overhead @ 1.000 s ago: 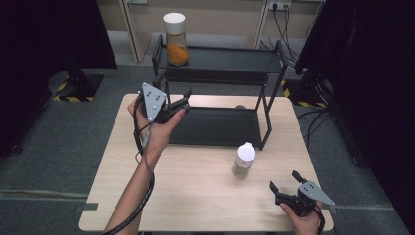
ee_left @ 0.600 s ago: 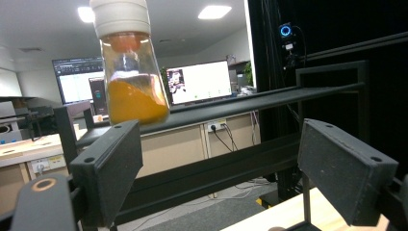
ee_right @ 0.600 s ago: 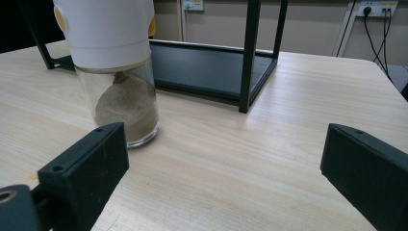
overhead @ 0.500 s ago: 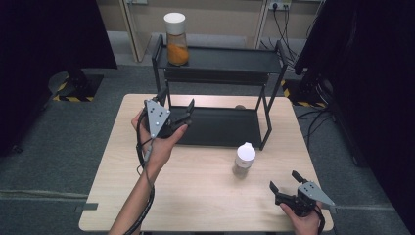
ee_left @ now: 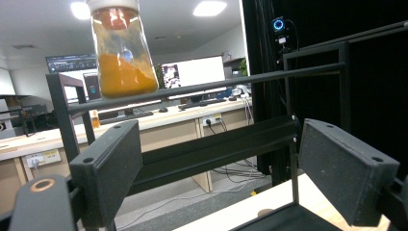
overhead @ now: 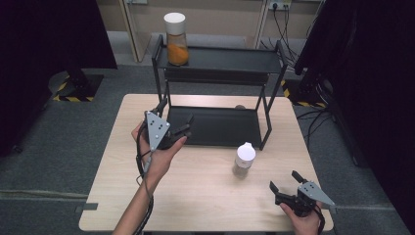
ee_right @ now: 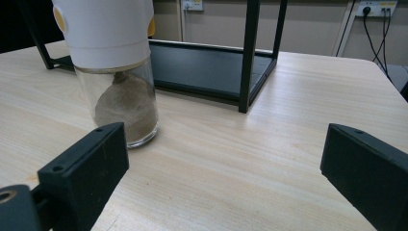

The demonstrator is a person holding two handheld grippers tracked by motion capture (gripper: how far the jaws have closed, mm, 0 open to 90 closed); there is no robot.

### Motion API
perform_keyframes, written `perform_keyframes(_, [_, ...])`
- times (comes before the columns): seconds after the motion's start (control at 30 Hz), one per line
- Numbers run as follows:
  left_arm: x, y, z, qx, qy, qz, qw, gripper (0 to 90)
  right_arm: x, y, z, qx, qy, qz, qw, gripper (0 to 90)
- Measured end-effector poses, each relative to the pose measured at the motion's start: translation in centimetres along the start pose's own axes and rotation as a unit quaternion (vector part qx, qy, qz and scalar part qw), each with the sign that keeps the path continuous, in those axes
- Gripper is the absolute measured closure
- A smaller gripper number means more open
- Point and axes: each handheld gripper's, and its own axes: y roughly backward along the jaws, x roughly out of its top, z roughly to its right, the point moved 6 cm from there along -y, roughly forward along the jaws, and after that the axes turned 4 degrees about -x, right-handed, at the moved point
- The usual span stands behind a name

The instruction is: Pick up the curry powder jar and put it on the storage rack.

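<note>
both grippers (overhead: pixel 176 129) (overhead: pixel 285 181) gape empty; orange jar's (ee_left: pixel 120 48) lid is cut off in left gripper view.

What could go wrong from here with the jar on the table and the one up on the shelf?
1. The jar of orange powder stands near the left end of the rack's top shelf; a knock to the rack might tip it off.
2. The left hand-held gripper, jaws open, sits close to the rack's front left post and could bump it.
3. The tall, narrow jar of brown powder stands alone in front of the open right hand-held gripper; an off-centre approach may topple it.
</note>
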Motion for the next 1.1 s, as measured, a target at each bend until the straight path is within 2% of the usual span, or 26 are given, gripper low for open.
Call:
perform_keyframes(0.4, [-2.0,1.6,0.4,-0.003,0.002,-0.009,0.9999,14.1,0.0,0.0,0.0,0.000,-0.001,-0.001,1.0000,3.2])
perform_keyframes(1.1, [-5.9,4.4,0.9,-0.003,0.011,-0.042,0.9990,13.3,0.0,0.0,-0.1,-0.001,0.001,0.000,1.0000,3.2])
